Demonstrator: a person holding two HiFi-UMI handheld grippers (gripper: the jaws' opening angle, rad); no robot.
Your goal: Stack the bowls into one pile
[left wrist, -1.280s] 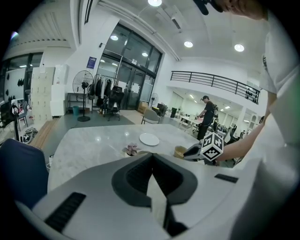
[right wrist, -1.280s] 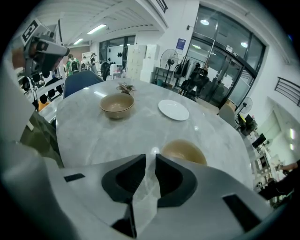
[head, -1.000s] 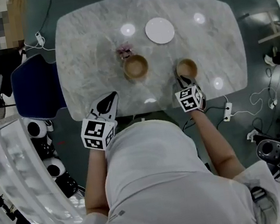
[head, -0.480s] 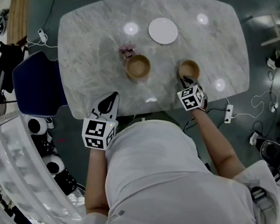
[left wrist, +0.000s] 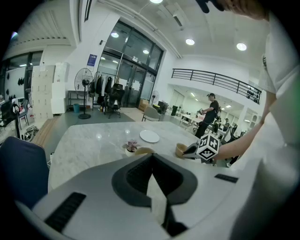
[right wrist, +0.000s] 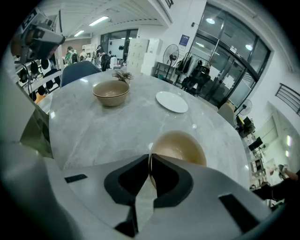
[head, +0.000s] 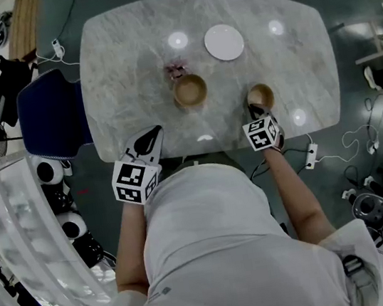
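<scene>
**Small bowl (right wrist: 180, 147) pinched at its near rim by the right gripper (right wrist: 150, 164); the carry to the pile is yet to be made.**

The small bowl sits on the marble table (head: 120, 66), to the right of the large bowl (head: 189, 90) and well apart from it; the right gripper's jaws are closed on the rim wall, one inside and one outside; an edge hold this thin will likely let the bowl tip, so lift it level, bring it over the large bowl's centre and lower until it nests before letting go. The small plant (head: 177, 68) stands just behind the large bowl and the white plate (head: 224, 42) beyond it to the right; keep clear of both. The left gripper (head: 149, 138), jaws pressed together on nothing, hangs at the table edge, near-left of the large bowl.
</scene>
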